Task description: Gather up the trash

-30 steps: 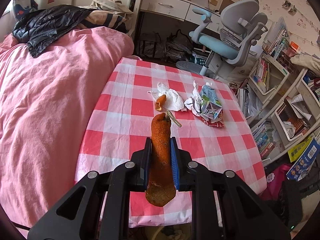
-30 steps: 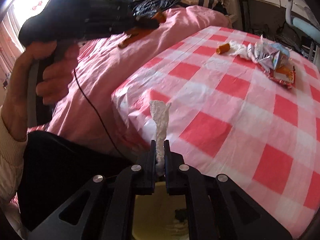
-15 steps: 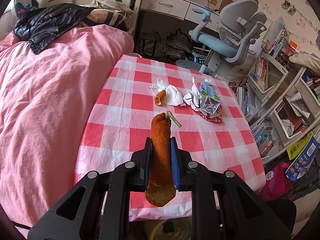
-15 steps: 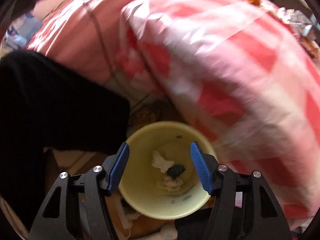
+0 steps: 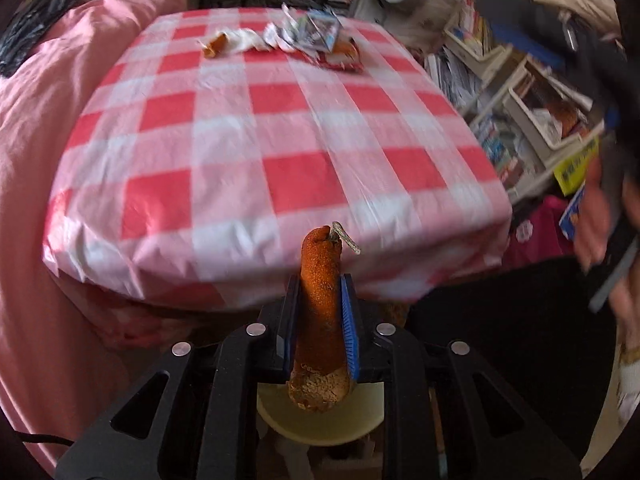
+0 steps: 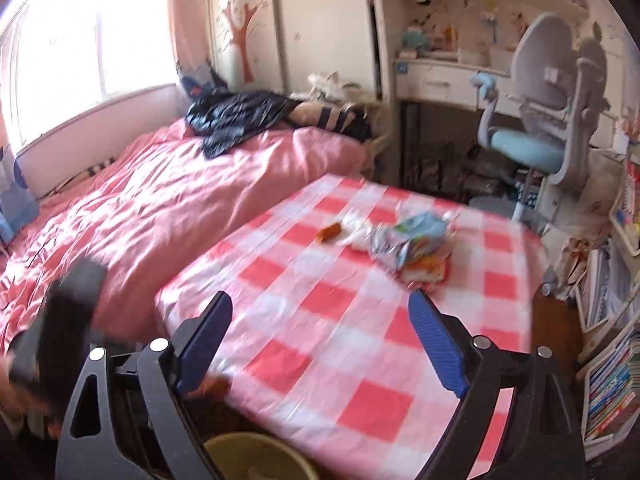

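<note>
Hanging directly over the yellow bin [image 5: 320, 420], the left gripper [image 5: 320, 312] has its jaws clamped on the orange food scrap [image 5: 320, 280], long axis along the fingers, lower end already above the bin mouth, so I'd judge release drops it in. Right gripper [image 6: 320, 344] is spread wide, holding nothing, aimed at the wrapper pile [image 6: 408, 240] far across the checkered table [image 6: 320, 360]; it's the nearer arm for that.
</note>
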Tool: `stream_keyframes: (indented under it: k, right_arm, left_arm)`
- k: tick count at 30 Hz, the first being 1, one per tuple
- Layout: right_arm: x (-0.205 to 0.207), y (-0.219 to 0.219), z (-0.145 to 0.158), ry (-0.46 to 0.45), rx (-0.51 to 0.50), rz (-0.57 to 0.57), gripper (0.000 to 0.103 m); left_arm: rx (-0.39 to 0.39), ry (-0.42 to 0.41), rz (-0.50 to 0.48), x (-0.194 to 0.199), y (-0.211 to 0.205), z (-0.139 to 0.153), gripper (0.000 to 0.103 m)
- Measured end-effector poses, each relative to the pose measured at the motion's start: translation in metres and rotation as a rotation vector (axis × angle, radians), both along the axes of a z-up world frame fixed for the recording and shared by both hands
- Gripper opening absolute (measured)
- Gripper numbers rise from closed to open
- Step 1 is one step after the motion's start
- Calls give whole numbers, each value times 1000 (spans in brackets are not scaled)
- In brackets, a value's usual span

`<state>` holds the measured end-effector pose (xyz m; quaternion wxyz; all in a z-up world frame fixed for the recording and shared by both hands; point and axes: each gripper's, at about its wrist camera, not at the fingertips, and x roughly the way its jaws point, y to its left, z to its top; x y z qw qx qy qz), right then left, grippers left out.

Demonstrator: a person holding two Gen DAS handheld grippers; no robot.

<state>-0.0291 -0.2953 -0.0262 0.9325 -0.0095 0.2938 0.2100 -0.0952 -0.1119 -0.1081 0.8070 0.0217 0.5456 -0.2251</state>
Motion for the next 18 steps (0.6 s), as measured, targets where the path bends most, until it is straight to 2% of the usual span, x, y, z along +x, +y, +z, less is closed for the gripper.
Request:
stream_keyframes:
  k: [2,4,6,8,11,15,18]
  right_arm:
    - [5,-12,6,-34,2,-27,89]
    - [5,-24,9,-67,0,-59,90]
    - [1,-39,8,-89,11,-104,91]
    - [3,-50,-3,-48,31,-161,91]
    - [1,-61,2,-73,76,-196,94]
    - [11,-70,-7,-6,135,-224,94]
    - [16,-71,-11,17,148,-244,94]
  left_arm:
    - [48,1,-57,-14,-11,-7,40]
    - [96,-50,-67,-21,-15,-3,62]
    - [95,-93,-41,-18,-11,7,69]
    - [60,-127,29,-6,3,23,74]
    - [47,-219,144,12,22,52,82]
    - [21,-327,263,48,47,89,89]
    - [45,-410,339,76,65,105,95]
